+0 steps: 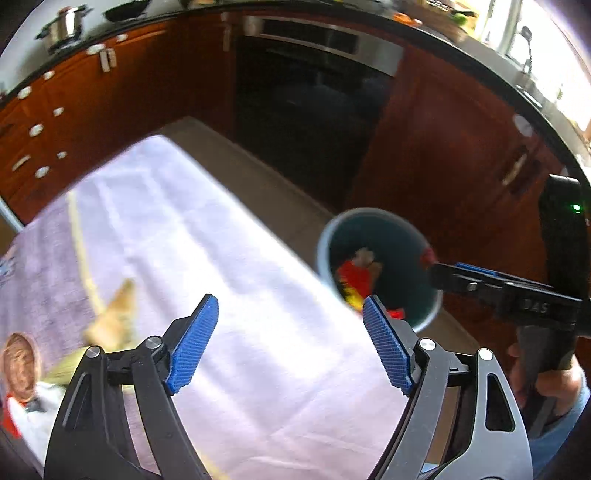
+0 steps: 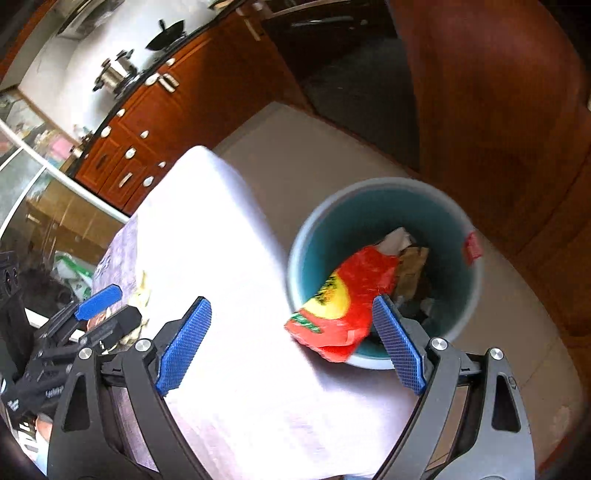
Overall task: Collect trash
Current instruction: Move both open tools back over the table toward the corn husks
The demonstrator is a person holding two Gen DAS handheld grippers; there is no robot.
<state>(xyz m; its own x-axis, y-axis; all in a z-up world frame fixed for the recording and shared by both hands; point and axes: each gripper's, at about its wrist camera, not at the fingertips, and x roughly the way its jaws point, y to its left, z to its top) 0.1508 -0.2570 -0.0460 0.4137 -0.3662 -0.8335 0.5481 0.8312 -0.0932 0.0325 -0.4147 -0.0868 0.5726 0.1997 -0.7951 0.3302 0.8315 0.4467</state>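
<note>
My left gripper (image 1: 290,301) hangs open above the white tablecloth (image 1: 229,258), with nothing between its blue pads. Left of it on the cloth lie a crumpled tan scrap (image 1: 114,321), a round brown piece (image 1: 20,365) and a white wrapper (image 1: 33,413), all blurred. Beside the table on the floor stands a teal bin (image 2: 369,214) holding paper scraps. A red and yellow snack bag (image 2: 340,306) droops over the bin's near rim. My right gripper (image 2: 291,301) is open and empty at the table edge next to the bin. It also shows side-on as the right gripper (image 1: 454,273) in the left wrist view.
Dark wooden cabinets (image 1: 122,96) and an oven (image 1: 314,92) line the far side. A pot (image 1: 64,26) and a pan sit on the counter. A beige floor strip (image 2: 314,147) runs between table and cabinets. The left gripper (image 2: 110,310) shows at the left.
</note>
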